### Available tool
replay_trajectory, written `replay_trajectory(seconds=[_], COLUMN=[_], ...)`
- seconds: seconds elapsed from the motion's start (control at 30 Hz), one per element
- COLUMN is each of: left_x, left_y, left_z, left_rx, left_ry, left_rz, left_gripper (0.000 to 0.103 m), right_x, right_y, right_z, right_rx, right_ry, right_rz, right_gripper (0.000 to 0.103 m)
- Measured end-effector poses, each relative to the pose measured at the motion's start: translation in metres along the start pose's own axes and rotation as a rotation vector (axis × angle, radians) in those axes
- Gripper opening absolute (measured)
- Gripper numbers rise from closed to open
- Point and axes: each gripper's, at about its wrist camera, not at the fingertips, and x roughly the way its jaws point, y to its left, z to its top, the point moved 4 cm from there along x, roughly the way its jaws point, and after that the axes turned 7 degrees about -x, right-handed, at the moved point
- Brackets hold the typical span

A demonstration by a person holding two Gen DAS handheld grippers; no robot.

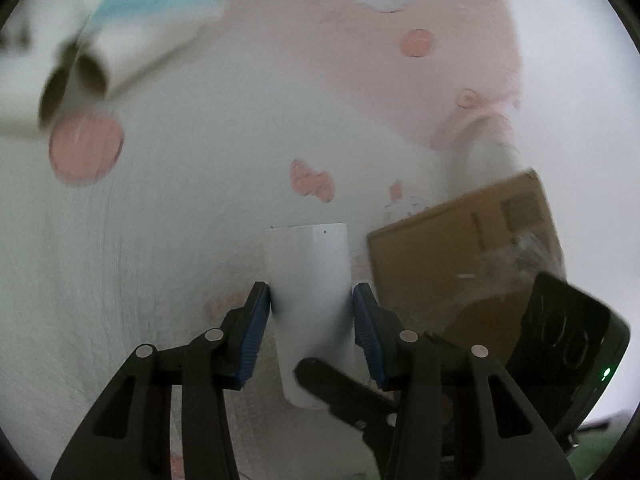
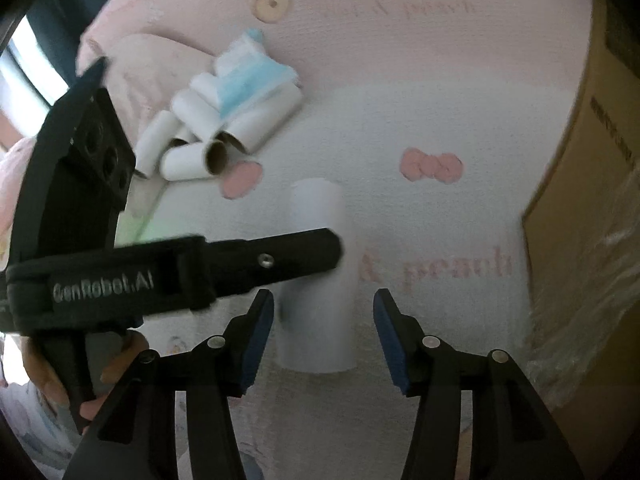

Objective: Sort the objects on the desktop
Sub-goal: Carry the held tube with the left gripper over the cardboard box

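One white tube (image 2: pixel 318 280) lies apart between the jaws, about six more tubes (image 2: pixel 188 160) sit heaped beyond them to the left under one blue face mask (image 2: pixel 250 80), and one cardboard box (image 2: pixel 580 220) stands right.

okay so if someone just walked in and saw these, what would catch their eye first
Probably the white paper tube held in the left gripper, with the right gripper open just below it. Next, the pile of tubes under a blue face mask, upper left on the pink cartoon cloth.
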Motion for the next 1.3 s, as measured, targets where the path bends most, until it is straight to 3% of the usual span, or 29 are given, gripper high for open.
replay_trajectory(seconds=[0.13, 0.27, 0.57, 0.77, 1.13, 1.3], left_x=[-0.019, -0.033, -0.061, -0.071, -0.070, -0.054], left_y=[-0.028, -0.047, -0.085, -0.129, -0.202, -0.230], left_z=[-0.001, -0.003, -0.001, 0.003, 0.014, 0.011], left_rx=[0.112, 0.177, 0.264, 0.382, 0.480, 0.535], left_ry=[-0.052, -0.082, -0.142, -0.174, -0.131, -0.084], left_rz=[-0.006, -0.001, 0.017, 0.020, -0.044, -0.038], left_gripper=[0.047, 0.047, 0.047, 0.047, 0.047, 0.047], right_x=[-0.021, -0.037, -0.075, -0.107, -0.172, -0.190], right_y=[0.010, 0.013, 0.016, 0.012, -0.012, -0.032], right_z=[0.008, 0.014, 0.029, 0.041, 0.051, 0.051], right_rx=[-0.041, -0.064, -0.046, -0.024, 0.012, 0.058], right_ry=[-0.097, -0.131, -0.199, -0.245, -0.333, -0.319], right_rz=[-0.020, -0.035, -0.020, -0.043, -0.123, -0.144], right_gripper=[0.049, 0.043, 0.042, 0.042, 0.042, 0.042])
